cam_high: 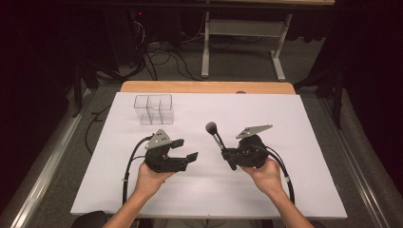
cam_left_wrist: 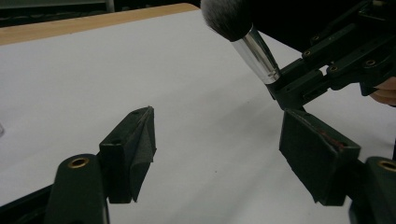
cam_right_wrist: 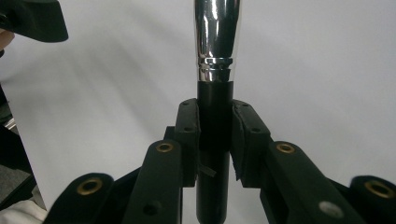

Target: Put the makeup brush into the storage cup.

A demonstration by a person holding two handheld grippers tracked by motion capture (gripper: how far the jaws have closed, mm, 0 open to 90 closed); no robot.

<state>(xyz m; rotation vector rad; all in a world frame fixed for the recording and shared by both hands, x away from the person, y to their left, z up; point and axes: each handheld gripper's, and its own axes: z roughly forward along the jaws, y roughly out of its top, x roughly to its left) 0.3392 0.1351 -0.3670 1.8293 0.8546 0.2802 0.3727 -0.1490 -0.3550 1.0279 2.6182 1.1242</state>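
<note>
No brand, label or other writing can be read on any thing here.

The makeup brush [cam_high: 217, 137] has a round, dark grey head of soft bristles, then a shiny silver metal collar that becomes wider toward the head, and then a plain black round handle. In the right gripper view the collar shows a thin ring just above the place where the black handle begins. The right tongs [cam_right_wrist: 214, 140] are clenched on this handle: the two black pads press on it from both sides, a little below the collar, and the end of the handle goes down between the jaws. In the high view the brush is held above the white tabletop [cam_high: 285, 118], near its middle, and it is tilted, with the head up and toward the far left and the handle end low.

The left tongs [cam_high: 184, 149] are released; the jaws stand wide apart and nothing is between them. In the left gripper view the brush head is above and beyond the right jaw, not touching it.

A clear plastic organizer [cam_high: 154, 109] with several compartments stands on the far left part of the tabletop, well apart from the brush.
</note>
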